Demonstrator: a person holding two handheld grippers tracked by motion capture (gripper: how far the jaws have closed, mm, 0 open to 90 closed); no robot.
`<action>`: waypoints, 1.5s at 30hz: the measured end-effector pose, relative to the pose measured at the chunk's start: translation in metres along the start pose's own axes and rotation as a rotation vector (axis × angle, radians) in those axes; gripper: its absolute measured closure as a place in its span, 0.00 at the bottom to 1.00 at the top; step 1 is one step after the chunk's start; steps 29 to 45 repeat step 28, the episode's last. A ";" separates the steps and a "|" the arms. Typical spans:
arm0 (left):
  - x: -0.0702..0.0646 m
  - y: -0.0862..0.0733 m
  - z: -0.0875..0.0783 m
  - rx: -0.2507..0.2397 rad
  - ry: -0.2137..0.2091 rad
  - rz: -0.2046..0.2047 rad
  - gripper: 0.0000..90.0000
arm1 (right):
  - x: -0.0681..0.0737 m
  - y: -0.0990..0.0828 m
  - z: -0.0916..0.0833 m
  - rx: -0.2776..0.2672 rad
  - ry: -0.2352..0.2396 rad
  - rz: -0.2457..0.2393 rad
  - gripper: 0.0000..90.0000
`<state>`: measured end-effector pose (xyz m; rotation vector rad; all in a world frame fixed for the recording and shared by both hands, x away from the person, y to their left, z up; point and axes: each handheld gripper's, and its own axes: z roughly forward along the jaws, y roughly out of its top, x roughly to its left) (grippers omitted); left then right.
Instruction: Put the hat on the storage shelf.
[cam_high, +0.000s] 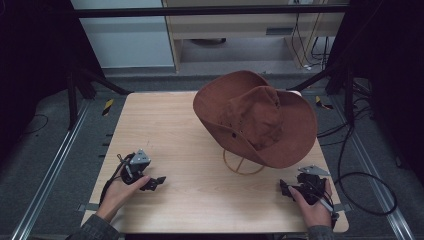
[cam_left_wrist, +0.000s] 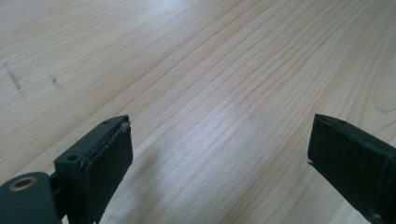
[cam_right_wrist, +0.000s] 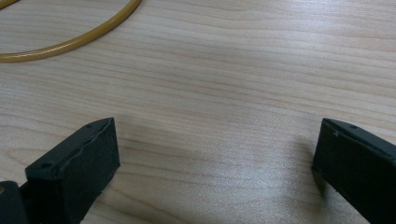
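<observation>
A brown wide-brimmed hat (cam_high: 256, 117) rests tilted on a gold wire stand (cam_high: 243, 165) toward the table's far right. The stand's round base ring (cam_right_wrist: 70, 39) curves across the top left of the right gripper view. My left gripper (cam_high: 154, 183) lies low over the table's front left, held by a hand, jaws wide apart above bare wood (cam_left_wrist: 219, 135). My right gripper (cam_high: 286, 189) sits at the front right, just below the hat's brim, also open with nothing between its jaws (cam_right_wrist: 217, 161).
The light wooden table (cam_high: 175, 135) has open surface across its left half and front middle. Metal rails run along both sides on the floor. Cables (cam_high: 367, 185) loop on the floor at the right. A cabinet stands beyond the far edge.
</observation>
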<state>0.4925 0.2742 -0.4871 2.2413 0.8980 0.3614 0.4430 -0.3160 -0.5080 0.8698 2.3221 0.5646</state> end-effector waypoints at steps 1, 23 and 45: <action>0.002 -0.003 0.000 0.000 0.001 -0.010 0.07 | 0.000 0.000 0.000 0.000 0.000 0.000 0.01; -0.001 -0.021 0.009 -0.033 0.047 -0.016 0.01 | 0.000 0.000 0.000 -0.002 0.000 0.000 0.01; -0.001 -0.021 0.010 -0.031 0.049 -0.021 0.00 | 0.000 0.000 0.000 0.000 0.001 0.000 0.01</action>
